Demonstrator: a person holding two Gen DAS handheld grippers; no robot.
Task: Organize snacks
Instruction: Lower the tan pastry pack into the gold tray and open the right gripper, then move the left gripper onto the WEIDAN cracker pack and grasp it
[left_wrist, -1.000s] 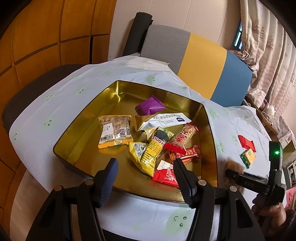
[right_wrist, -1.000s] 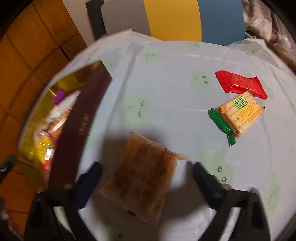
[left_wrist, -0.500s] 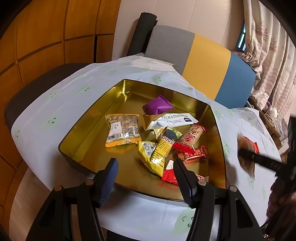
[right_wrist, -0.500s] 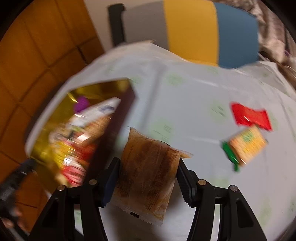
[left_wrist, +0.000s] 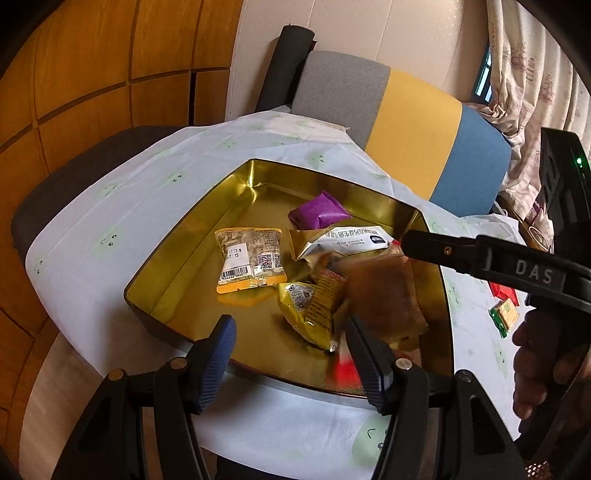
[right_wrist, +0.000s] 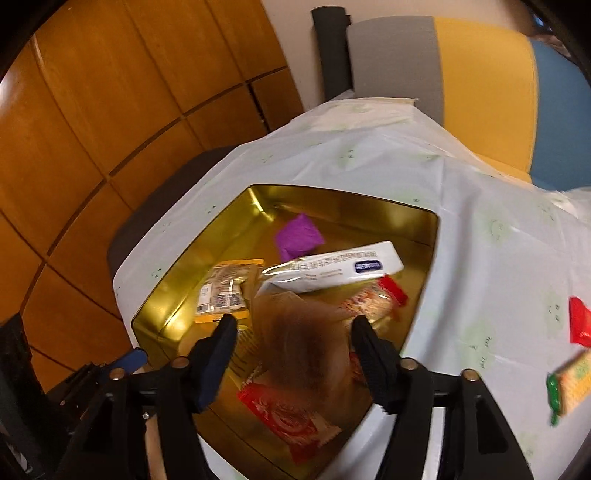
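A gold tin (left_wrist: 332, 177) on the white-clothed table holds several snack packets, among them a purple one (left_wrist: 319, 214) and a white-and-gold one (left_wrist: 343, 238). My right gripper (right_wrist: 295, 332) hangs over the tin (right_wrist: 332, 192) with its jaws opening. A brown packet (right_wrist: 303, 339) is a falling blur between the pads, free of them. In the left wrist view that packet (left_wrist: 380, 295) drops onto the pile below the right gripper's black finger (left_wrist: 424, 245). My left gripper (left_wrist: 291, 343) stays at the tin's near rim, open, with nothing in it.
A red packet (right_wrist: 580, 321) and a green-edged cracker packet (right_wrist: 569, 384) lie on the cloth right of the tin. A person's hand (left_wrist: 535, 362) holds the right tool. A grey, yellow and blue chair (left_wrist: 406, 122) stands behind the table, wooden panels to the left.
The right gripper closed on the brown packet on the cloth, lifted it, carried it left over the tin and has opened. The packet is dropping. The left gripper has hardly moved.
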